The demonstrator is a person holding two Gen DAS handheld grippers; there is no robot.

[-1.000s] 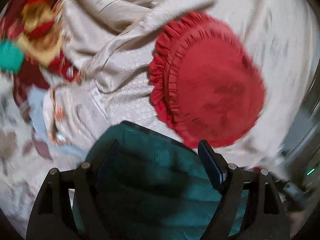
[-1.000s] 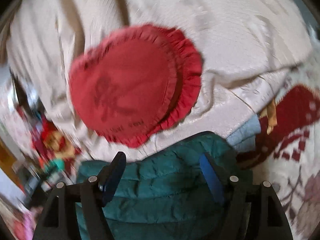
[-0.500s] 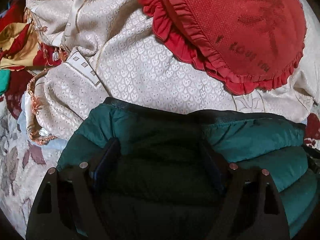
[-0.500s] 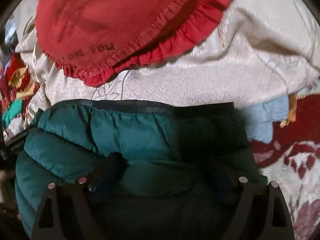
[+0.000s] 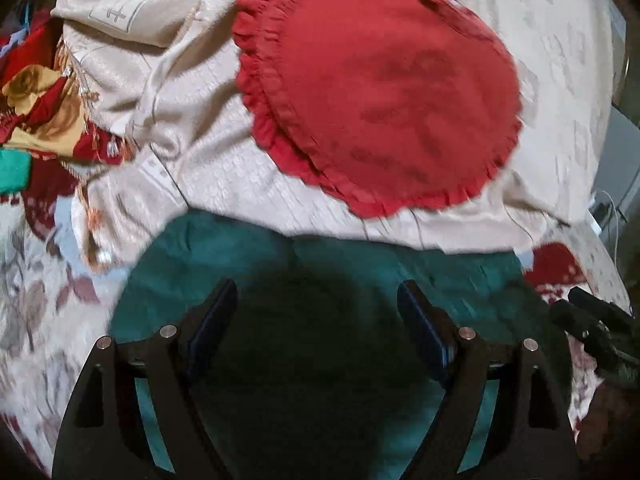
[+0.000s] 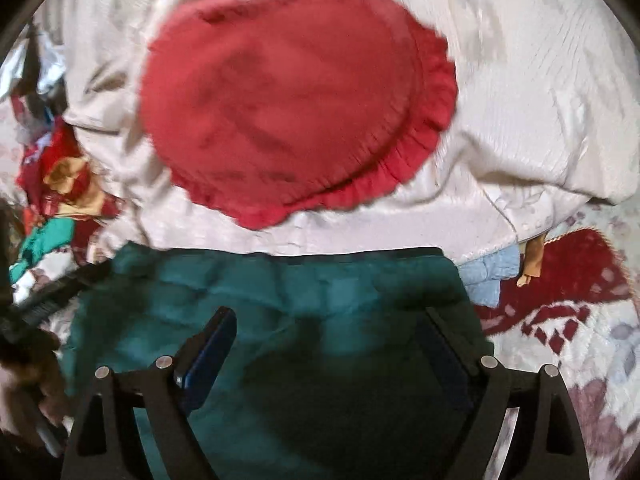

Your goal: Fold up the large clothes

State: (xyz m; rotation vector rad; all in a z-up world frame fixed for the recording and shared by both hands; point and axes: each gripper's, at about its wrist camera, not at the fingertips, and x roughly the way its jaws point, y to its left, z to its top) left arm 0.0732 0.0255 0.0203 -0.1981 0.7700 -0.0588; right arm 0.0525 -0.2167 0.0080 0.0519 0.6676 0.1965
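Note:
A teal puffer jacket point(image 5: 360, 264) lies folded on the bed, its dark hem edge point(image 6: 360, 254) facing a round red frilled cushion point(image 5: 384, 88). My left gripper point(image 5: 314, 288) hangs open over the jacket's left part, its blue pads clear of the cloth. My right gripper point(image 6: 328, 314) stands open over the right part, with nothing pinched. Each gripper shows at the edge of the other's view: the right gripper point(image 5: 592, 328) and the left gripper point(image 6: 48, 296). Both views are blurred by motion.
The cushion point(image 6: 296, 100) rests on a rumpled cream bedspread point(image 5: 224, 168). A red and gold cloth point(image 5: 44, 120) lies at the left, a light blue cloth point(image 6: 488, 276) by the jacket's right corner. The floral sheet point(image 6: 600, 340) shows at the sides.
Half a second ago both pairs of fingers were sunk low into the jacket. Now both grippers have drawn back and up, fingers clear of it. The right jaws stand wider than a second ago.

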